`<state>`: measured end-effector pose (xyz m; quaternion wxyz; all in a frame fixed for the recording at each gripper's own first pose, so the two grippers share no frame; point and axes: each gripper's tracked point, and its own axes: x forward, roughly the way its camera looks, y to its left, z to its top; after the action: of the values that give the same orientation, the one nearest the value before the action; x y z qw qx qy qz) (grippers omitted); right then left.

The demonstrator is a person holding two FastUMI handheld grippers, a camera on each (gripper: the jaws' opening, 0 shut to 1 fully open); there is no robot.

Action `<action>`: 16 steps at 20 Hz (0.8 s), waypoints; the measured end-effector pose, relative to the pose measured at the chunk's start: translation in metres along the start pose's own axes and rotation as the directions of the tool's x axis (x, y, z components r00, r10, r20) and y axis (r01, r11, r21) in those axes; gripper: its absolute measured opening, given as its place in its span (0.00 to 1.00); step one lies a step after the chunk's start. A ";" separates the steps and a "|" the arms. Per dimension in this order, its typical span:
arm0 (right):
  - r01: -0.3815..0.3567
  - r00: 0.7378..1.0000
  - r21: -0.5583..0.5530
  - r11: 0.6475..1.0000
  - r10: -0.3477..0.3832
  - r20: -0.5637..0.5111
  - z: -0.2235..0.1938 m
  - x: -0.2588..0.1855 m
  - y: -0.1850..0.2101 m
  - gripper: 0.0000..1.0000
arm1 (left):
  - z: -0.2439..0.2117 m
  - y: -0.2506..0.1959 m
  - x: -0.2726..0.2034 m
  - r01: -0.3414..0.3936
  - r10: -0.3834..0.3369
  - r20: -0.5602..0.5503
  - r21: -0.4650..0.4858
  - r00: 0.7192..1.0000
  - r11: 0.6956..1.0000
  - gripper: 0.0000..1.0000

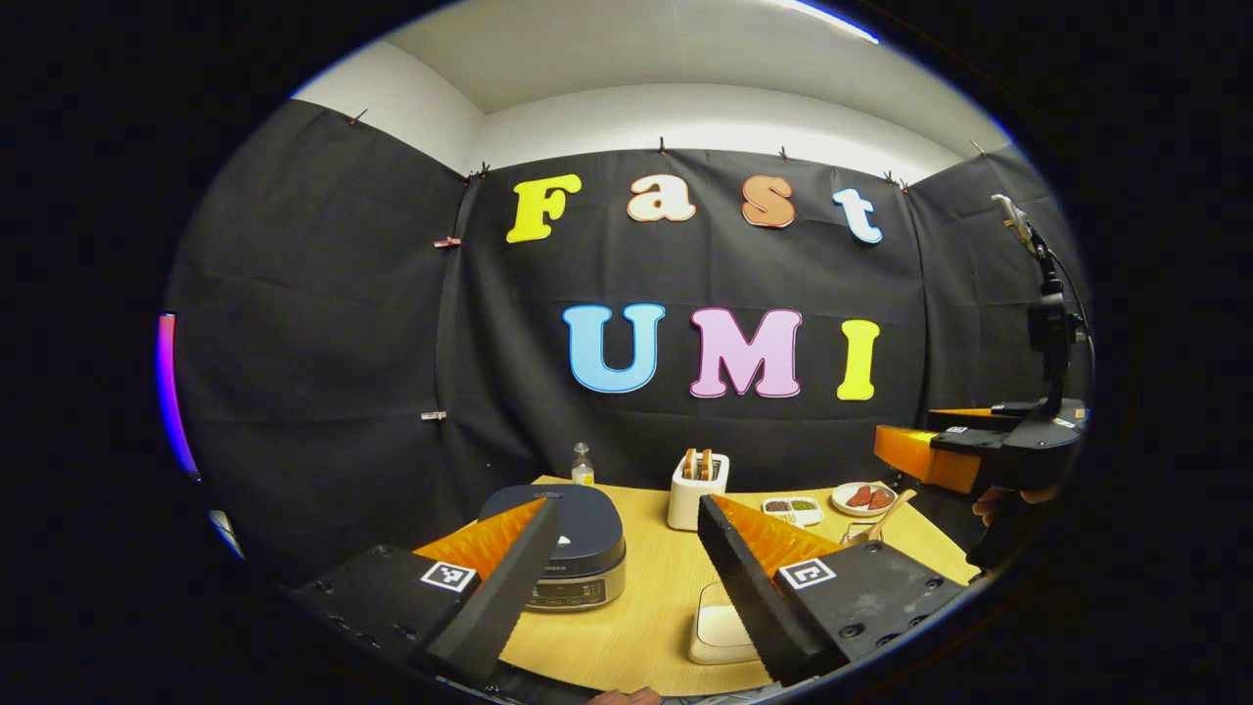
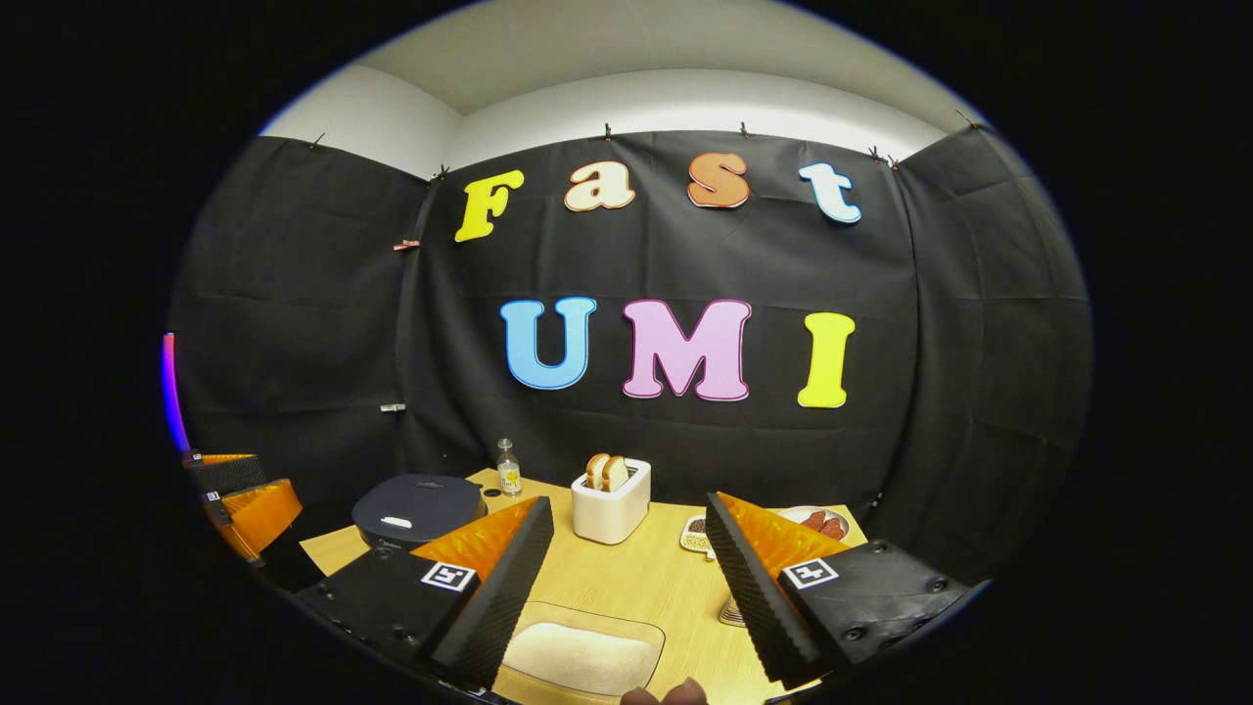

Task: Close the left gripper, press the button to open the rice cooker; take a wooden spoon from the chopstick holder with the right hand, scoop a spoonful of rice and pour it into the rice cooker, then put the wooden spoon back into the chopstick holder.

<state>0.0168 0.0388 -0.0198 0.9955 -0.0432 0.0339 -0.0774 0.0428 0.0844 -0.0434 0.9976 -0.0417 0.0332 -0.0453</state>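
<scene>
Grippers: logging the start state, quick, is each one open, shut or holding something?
Left gripper: open, holding nothing.
Right gripper: open, holding nothing.

Open tabletop [image 1: 651, 597] between rice cooker [image 1: 568, 548] and toaster [image 1: 697, 490].

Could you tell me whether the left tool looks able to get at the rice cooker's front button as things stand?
Probably yes. The rice cooker sits lid down just beyond the left tool, its front panel facing it, with bare table between. The tool's fingers stand open, so they would need closing first.
</scene>
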 end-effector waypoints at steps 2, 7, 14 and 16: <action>0.000 1.000 -0.001 1.000 0.000 0.002 0.000 0.000 -0.001 0.98 | 0.000 -0.001 0.000 0.001 -0.001 0.000 0.003 1.000 1.000 0.96; -0.002 1.000 -0.002 1.000 0.002 0.003 0.000 0.000 0.000 0.98 | 0.000 -0.002 0.001 0.002 -0.002 0.002 0.011 1.000 1.000 0.96; -0.002 1.000 0.000 1.000 0.002 0.006 0.001 -0.002 -0.001 0.98 | 0.002 -0.005 0.001 0.004 -0.004 0.005 0.017 1.000 1.000 0.96; -0.004 1.000 -0.003 1.000 0.004 0.006 0.001 -0.001 -0.001 0.98 | 0.002 -0.004 -0.001 0.004 -0.004 0.006 0.017 1.000 1.000 0.96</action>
<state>0.0157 0.0384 -0.0185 0.9956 -0.0450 0.0312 -0.0754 0.0418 0.0807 -0.0406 0.9979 -0.0334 0.0297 -0.0473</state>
